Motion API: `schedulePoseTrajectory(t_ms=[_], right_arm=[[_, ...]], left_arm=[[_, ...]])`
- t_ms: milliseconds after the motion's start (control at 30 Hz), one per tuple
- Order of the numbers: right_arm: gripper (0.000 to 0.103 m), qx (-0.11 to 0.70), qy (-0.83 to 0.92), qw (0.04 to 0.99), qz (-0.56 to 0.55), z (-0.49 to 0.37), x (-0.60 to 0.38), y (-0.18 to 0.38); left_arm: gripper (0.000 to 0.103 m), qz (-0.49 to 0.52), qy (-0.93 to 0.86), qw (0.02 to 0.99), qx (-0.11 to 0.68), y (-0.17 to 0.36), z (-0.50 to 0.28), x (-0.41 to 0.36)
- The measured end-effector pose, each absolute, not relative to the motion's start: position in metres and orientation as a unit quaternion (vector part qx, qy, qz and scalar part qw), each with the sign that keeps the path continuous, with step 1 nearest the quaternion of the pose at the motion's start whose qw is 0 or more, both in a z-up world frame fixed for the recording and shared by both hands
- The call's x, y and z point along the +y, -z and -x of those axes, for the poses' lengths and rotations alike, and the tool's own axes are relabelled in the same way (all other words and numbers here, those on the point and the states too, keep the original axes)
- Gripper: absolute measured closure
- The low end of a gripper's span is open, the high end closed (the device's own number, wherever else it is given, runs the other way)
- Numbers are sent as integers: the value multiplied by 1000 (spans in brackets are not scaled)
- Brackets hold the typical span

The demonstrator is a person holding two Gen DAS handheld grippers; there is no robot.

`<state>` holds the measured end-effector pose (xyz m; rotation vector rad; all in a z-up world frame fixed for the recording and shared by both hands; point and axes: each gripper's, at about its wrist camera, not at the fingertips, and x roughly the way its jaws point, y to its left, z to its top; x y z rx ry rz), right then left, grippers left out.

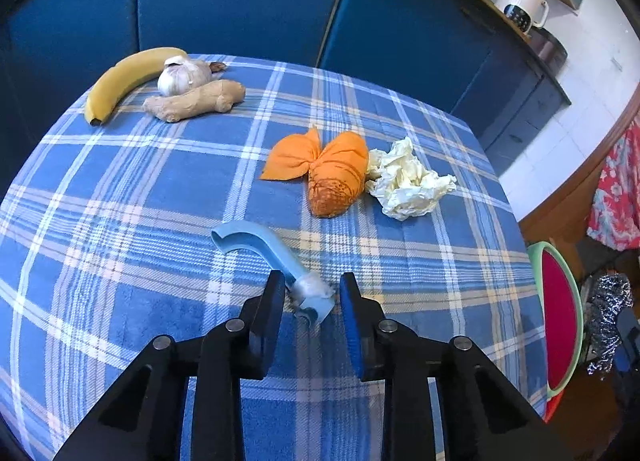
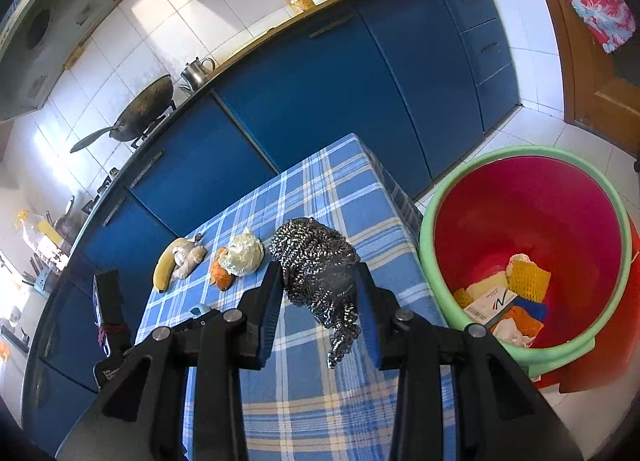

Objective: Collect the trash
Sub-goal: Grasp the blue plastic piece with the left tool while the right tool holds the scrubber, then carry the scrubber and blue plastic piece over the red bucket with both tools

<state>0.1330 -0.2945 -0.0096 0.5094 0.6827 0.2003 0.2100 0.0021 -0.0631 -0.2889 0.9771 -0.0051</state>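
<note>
Right claw (image 2: pixel 318 293) clamps steel scourer (image 2: pixel 316 261) beside red bin (image 2: pixel 436 197). Left claw (image 1: pixel 312 293) spread around blue plastic piece (image 1: pixel 264 249) on desk (image 1: pixel 120 197), seemingly without grip.

Possibly "N" on binned card (image 2: pixel 491 306)

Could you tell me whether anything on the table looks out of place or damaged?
The light-blue plastic handle piece lies loose on the plaid tablecloth, apparently snapped off something; its near end looks ragged between the left gripper fingers.
</note>
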Motion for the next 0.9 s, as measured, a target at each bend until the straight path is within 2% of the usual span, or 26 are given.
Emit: schedulePoseTrajectory(t_ms=[100, 200, 533, 900], right_arm=[[64, 329, -99, 906, -249, -130, -298, 11], [64, 330, -96, 906, -249, -129, -303, 12], [64, 333, -63, 903, -265, -128, -330, 19], [64, 335, -35, 899, -279, -121, -360, 30]], left_arm=[[74, 139, 5, 874, 466, 63, -209, 2], [83, 150, 7, 872, 465, 64, -210, 6], [85, 145, 23, 878, 455, 59, -204, 0], [85, 127, 91, 897, 413, 15, -187, -46]])
